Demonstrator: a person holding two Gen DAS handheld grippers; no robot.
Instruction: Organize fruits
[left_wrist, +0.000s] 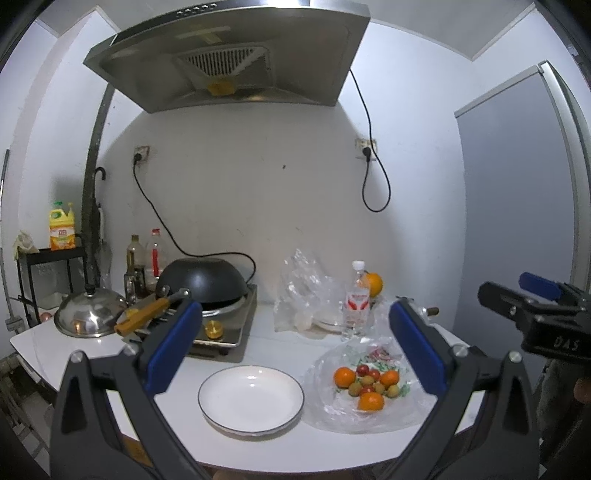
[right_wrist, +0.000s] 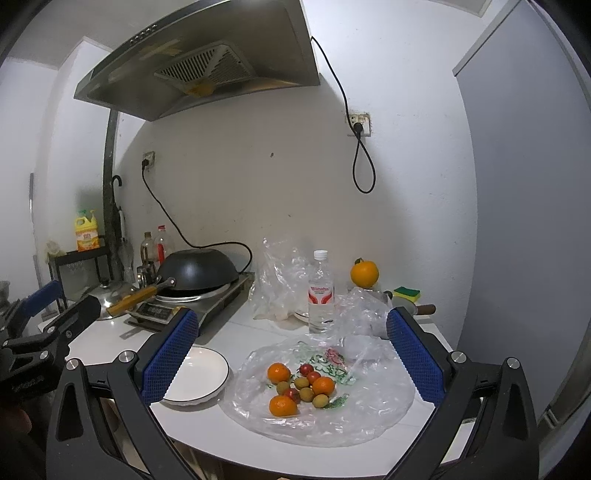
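A pile of small fruits (left_wrist: 367, 384) (right_wrist: 301, 387) lies on a flattened clear plastic bag (right_wrist: 369, 398): three oranges, some red cherry-like ones and pale green-brown ones. To its left sits a white plate (left_wrist: 251, 398) (right_wrist: 199, 374) with nothing on it. One larger orange (left_wrist: 373, 283) (right_wrist: 364, 274) stands at the back near the wall. My left gripper (left_wrist: 295, 350) hovers open above the plate and bag, holding nothing. Over the fruit pile my right gripper (right_wrist: 291, 354) is open too; it also shows at the right edge of the left wrist view (left_wrist: 535, 306).
A water bottle (right_wrist: 320, 291) and crumpled plastic bags (right_wrist: 280, 284) stand behind the fruit. A black wok (left_wrist: 201, 282) sits on a cooker, a steel lid (left_wrist: 90, 312) to its left. A sponge (right_wrist: 406, 293) lies back right. A grey fridge (right_wrist: 524, 221) fills the right side.
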